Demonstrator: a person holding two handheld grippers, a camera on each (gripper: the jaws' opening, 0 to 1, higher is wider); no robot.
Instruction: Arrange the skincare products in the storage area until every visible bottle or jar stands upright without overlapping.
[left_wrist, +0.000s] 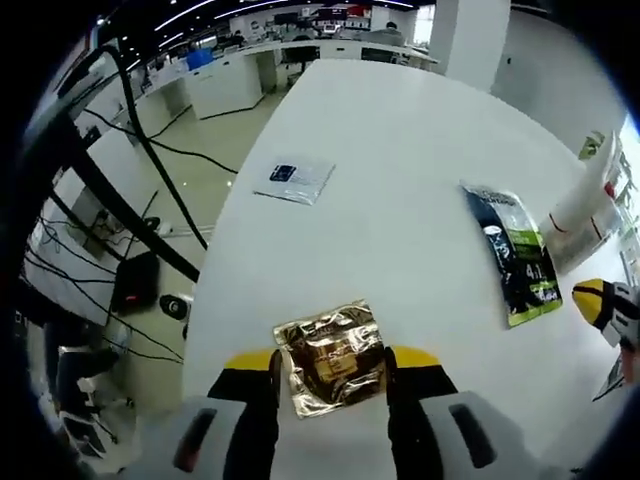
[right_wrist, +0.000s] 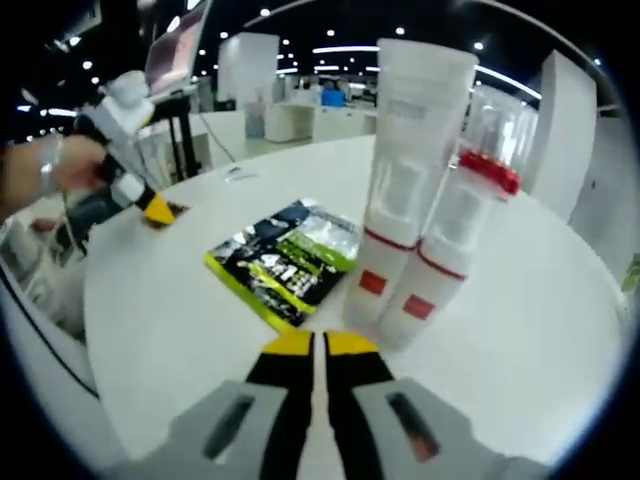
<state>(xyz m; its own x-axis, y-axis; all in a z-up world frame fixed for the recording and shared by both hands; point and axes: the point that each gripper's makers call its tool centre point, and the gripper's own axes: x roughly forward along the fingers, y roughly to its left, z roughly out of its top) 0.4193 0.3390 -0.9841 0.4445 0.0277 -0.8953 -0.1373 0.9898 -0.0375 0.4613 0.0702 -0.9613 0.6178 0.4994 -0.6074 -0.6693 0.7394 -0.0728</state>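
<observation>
Gold foil sachet (left_wrist: 330, 357) nearest in the left gripper view, lying flat on the white table (left_wrist: 400, 180) and bracketed by the left gripper (left_wrist: 332, 365); jaws spread either side of it, close against its edges, though whether pressing or merely alongside cannot be told; further left and away, a small clear sachet with a dark label (left_wrist: 293, 178), well apart from everything; rightward, a black-and-green packet (left_wrist: 512, 255) lying flat; beyond that, at the view's right edge, a white tube (left_wrist: 590, 200) leaning into frame, and the right gripper's yellow tip (left_wrist: 600, 305) just below it.

From the right gripper view, left to right: a hand (right_wrist: 35, 175) holding the left gripper (right_wrist: 150, 208) low over the foil sachet near the table's far-left edge; black-and-green packet (right_wrist: 288, 262) flat in the middle; then two white tubes with red bands (right_wrist: 400, 200), upright on their caps and touching side by side; right gripper (right_wrist: 320, 350) with jaws shut together, holding nothing, aimed just short of the tubes' bases.

Risks, as judgement: foil sachet thin and flat, likely to slide or buckle rather than lift if pinched at the edges; sachets and packet unlikely to stand alone, so may flop back; closed right gripper so near the tall, narrow-footed tubes could nudge one and topple both, since they touch.
</observation>
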